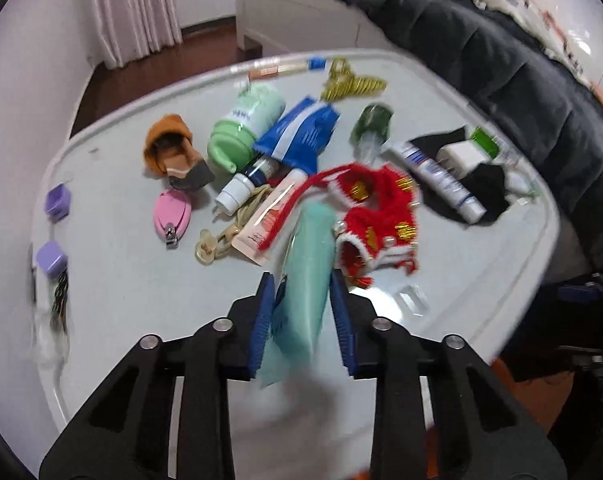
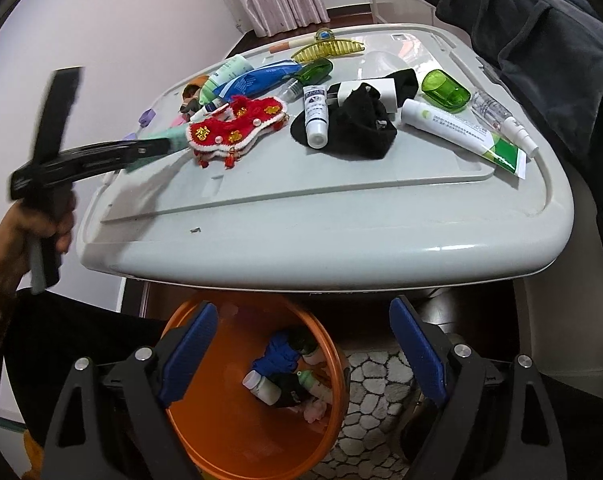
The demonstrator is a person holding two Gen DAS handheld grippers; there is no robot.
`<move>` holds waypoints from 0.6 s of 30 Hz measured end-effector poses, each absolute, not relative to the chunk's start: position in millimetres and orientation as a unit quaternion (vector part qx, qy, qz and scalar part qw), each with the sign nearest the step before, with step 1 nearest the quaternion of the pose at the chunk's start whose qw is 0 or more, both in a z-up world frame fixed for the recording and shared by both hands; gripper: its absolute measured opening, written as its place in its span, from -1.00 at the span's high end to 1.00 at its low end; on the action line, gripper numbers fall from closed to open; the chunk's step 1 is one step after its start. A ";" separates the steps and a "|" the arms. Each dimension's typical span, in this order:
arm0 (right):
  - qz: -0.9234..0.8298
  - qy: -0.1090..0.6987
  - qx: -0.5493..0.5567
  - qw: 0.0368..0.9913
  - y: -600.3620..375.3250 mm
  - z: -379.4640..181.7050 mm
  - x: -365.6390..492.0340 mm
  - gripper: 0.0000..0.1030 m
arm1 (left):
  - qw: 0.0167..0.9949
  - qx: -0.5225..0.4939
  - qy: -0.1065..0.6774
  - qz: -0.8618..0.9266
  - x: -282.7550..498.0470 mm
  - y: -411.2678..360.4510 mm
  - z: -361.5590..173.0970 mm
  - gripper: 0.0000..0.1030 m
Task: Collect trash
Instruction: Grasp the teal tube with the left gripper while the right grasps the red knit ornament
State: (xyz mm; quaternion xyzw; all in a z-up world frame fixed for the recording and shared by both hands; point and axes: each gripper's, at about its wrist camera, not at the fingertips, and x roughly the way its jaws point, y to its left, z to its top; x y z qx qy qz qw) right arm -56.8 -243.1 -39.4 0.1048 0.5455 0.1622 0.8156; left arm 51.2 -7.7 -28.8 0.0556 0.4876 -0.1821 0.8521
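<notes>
A teal tube [image 1: 307, 264] lies lengthwise between the blue pads of my left gripper [image 1: 301, 276], which is shut on it just above the grey table top [image 1: 133, 280]. The right wrist view shows the same gripper [image 2: 141, 152] from the side, a hand [image 2: 41, 220] on its grip, the teal tube [image 2: 175, 140] poking out beside a red knitted piece [image 2: 237, 128]. My right gripper [image 2: 301, 308] stands open and holds nothing, below the table's front edge and over an orange bin [image 2: 221, 420] with a white bottle [image 2: 261, 388] and other bits inside.
Scattered on the table are a green tube [image 1: 245, 128], a blue pouch [image 1: 301, 128], a pink nail clipper [image 1: 173, 212], a white tube [image 2: 315, 116], black cloth [image 2: 361, 128], a green case [image 2: 445, 90] and a yellow hair claw [image 2: 329, 50]. Dark bedding [image 1: 501, 72] lies to the right.
</notes>
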 end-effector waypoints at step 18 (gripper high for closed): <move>0.148 0.536 0.057 0.829 -232.2 -41.2 -61.6 -0.67 | 0.829 -0.016 0.540 -0.143 48.2 -14.0 -65.4 0.08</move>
